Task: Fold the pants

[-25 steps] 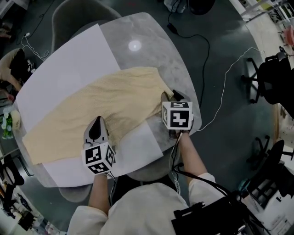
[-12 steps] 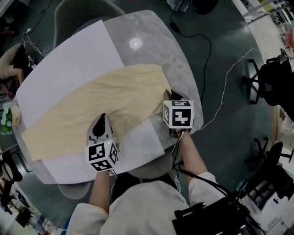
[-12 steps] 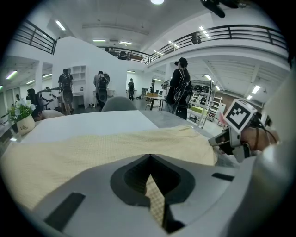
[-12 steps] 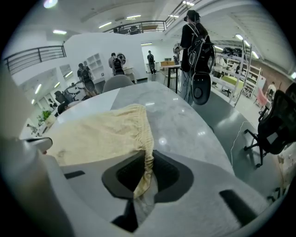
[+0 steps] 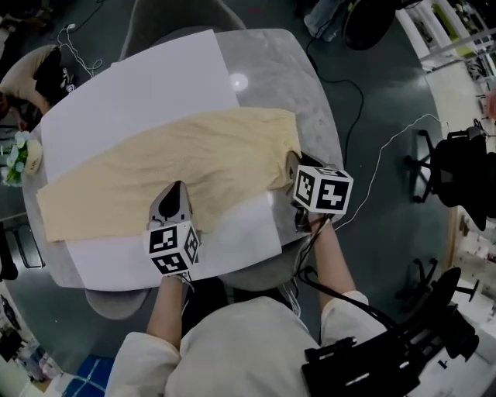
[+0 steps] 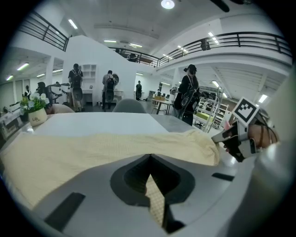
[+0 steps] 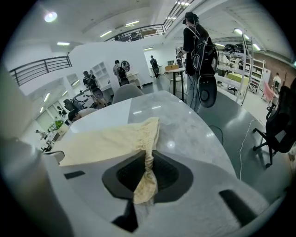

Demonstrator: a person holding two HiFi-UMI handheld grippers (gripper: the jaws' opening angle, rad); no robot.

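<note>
Pale yellow pants [image 5: 178, 167] lie spread across the grey table [image 5: 271, 70], partly on white paper [image 5: 132, 85]. My left gripper [image 5: 172, 195] is at the near edge, around the middle of the pants, shut on a fold of the cloth [image 6: 155, 199]. My right gripper [image 5: 292, 169] is at the waistband end on the right. Its jaws are closing, with the gathered waistband [image 7: 147, 178] pinched between them. In the left gripper view the right gripper [image 6: 227, 138] shows at the cloth's far right end. The held edges are lifted slightly off the table.
A small flower pot [image 5: 19, 151] stands at the table's left edge. A chair [image 5: 178, 15] is at the far side and a person sits at far left. A cable [image 5: 364, 116] runs over the floor to the right, near an office chair [image 5: 465, 155].
The right jaws have closed on the waistband corner. Both grippers have risen a little, lifting the near edge of the pants with them.
</note>
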